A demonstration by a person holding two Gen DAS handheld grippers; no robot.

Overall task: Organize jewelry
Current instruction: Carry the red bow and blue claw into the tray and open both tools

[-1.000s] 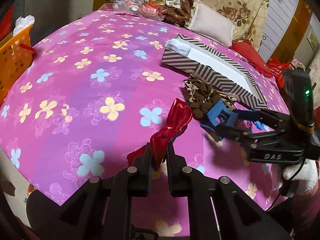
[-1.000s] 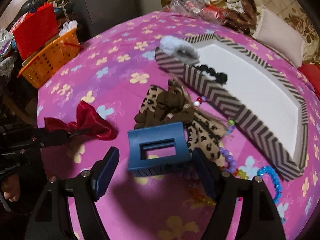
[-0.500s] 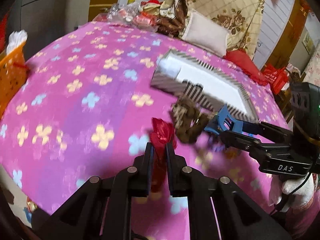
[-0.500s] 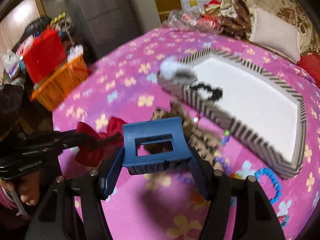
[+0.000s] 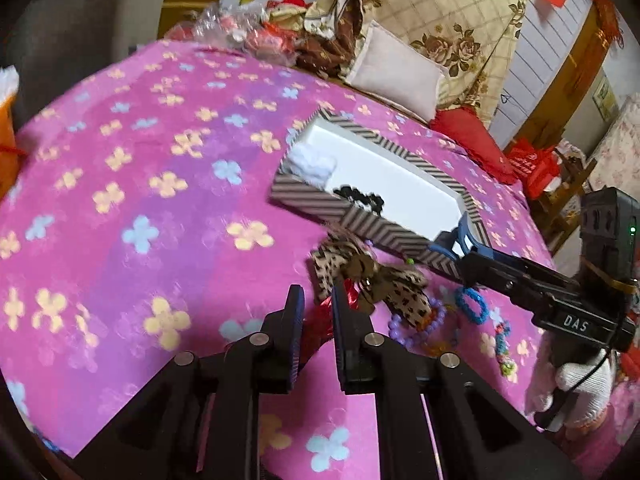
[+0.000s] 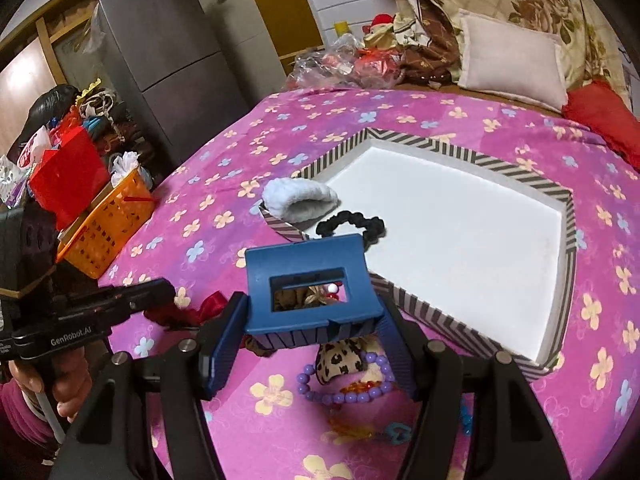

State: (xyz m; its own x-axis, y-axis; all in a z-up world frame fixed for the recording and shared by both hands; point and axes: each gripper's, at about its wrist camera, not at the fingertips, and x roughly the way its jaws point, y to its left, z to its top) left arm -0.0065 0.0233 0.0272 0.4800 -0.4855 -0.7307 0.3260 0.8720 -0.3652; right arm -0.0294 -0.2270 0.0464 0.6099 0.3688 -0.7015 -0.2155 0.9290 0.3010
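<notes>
My left gripper (image 5: 314, 300) is shut on a red bow (image 5: 320, 320), lifted above the pink bedspread; the bow also shows in the right wrist view (image 6: 192, 312). My right gripper (image 6: 310, 316) is shut on a blue claw hair clip (image 6: 308, 284), held above the near edge of the striped tray (image 6: 556, 356); the clip also shows in the left wrist view (image 5: 456, 240). The tray (image 5: 320, 200) holds a white fluffy scrunchie (image 6: 298, 200) and a black scrunchie (image 6: 352, 224). A leopard bow (image 5: 368, 276), purple beads (image 6: 344, 384) and a blue bracelet (image 5: 472, 306) lie beside it.
An orange basket (image 6: 104, 228) and a red bag (image 6: 68, 172) stand off the bed's left side. Pillows (image 6: 512, 64) and plastic bags (image 6: 344, 64) sit at the far end. A grey fridge (image 6: 172, 60) stands behind.
Both grippers have risen and moved toward the tray. The right gripper closed on the blue clip and lifted it off the bedspread. The left still holds the red bow.
</notes>
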